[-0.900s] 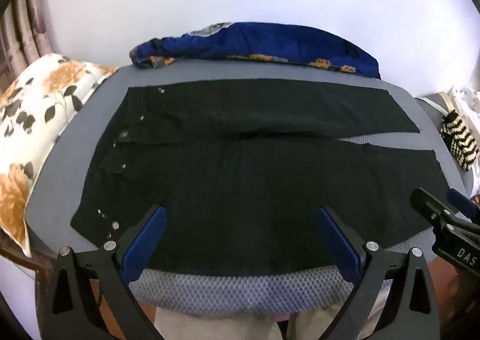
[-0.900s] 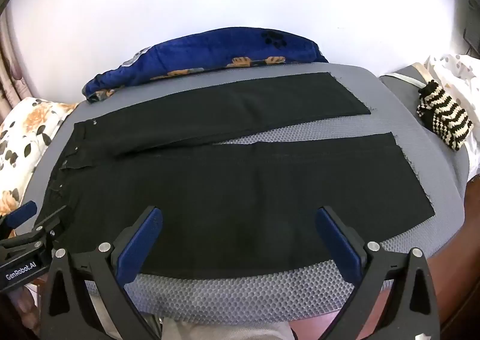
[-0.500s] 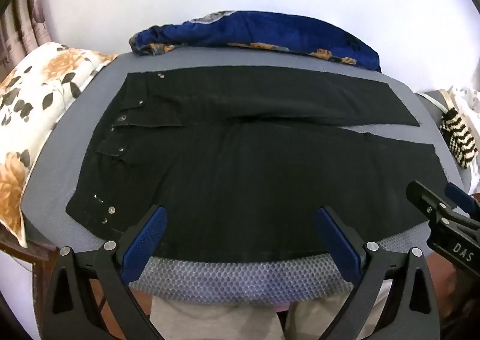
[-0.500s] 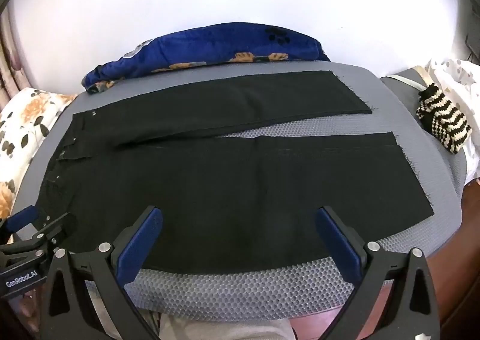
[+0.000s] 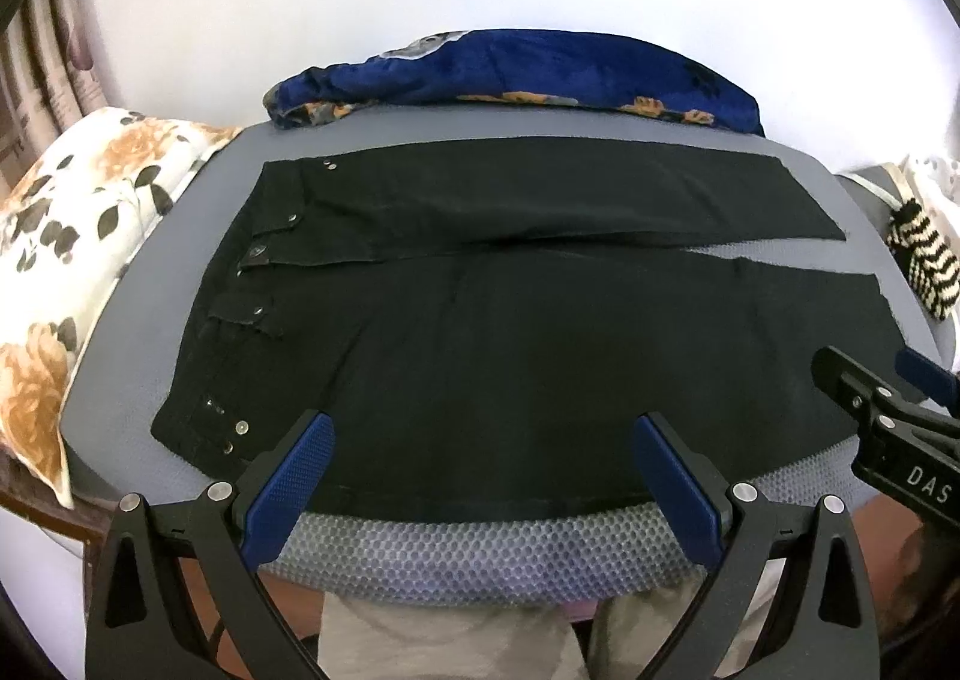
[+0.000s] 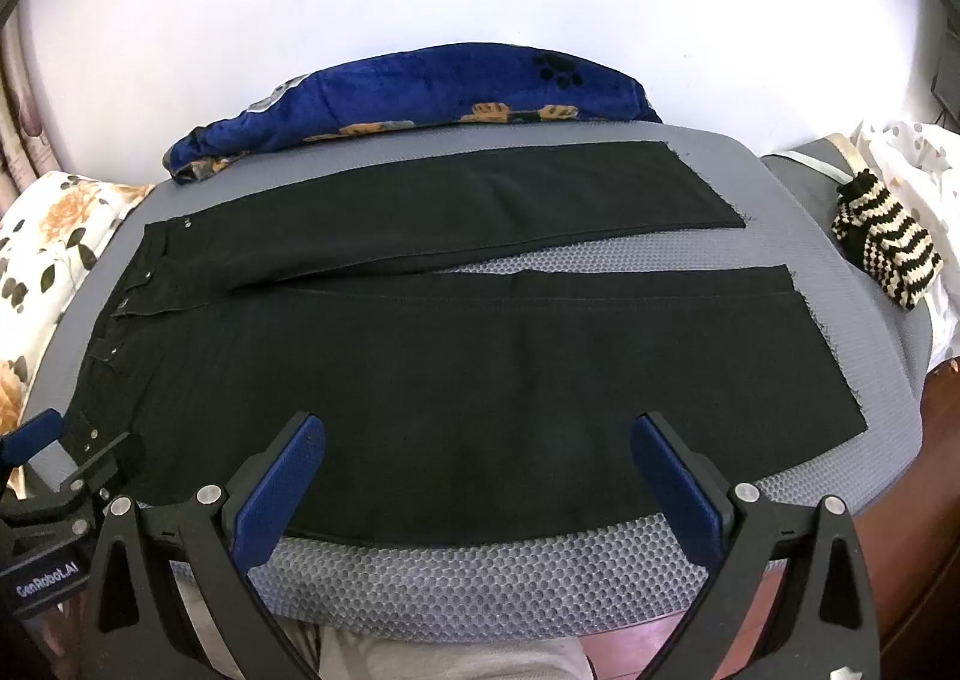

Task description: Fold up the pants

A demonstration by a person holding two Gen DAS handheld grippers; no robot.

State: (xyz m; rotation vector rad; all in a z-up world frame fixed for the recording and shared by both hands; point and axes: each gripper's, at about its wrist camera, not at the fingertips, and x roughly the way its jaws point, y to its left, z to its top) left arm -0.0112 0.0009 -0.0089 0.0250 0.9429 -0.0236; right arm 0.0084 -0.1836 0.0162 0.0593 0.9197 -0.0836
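Note:
Black pants [image 5: 510, 332] [image 6: 456, 356] lie flat and unfolded on a grey mesh cushion [image 5: 498, 548] [image 6: 492, 584], waistband with metal studs to the left, both legs running right. My left gripper [image 5: 483, 476] hangs open over the near hem by the waist end, nothing between its blue pads. My right gripper [image 6: 480, 476] is open too, above the near leg's front edge. Each gripper shows at the edge of the other's view: the right gripper [image 5: 888, 416], the left gripper [image 6: 54, 458].
A blue patterned blanket [image 5: 510, 74] [image 6: 420, 92] lies bunched along the cushion's far edge. A floral pillow [image 5: 66, 248] sits to the left. A black-and-cream striped knit item [image 6: 888, 248] rests at the right. The person's light trouser legs [image 5: 444, 644] show below.
Both views have drawn back slightly, so the cushion's near mesh edge shows more. The pants have not moved and both grippers stay open.

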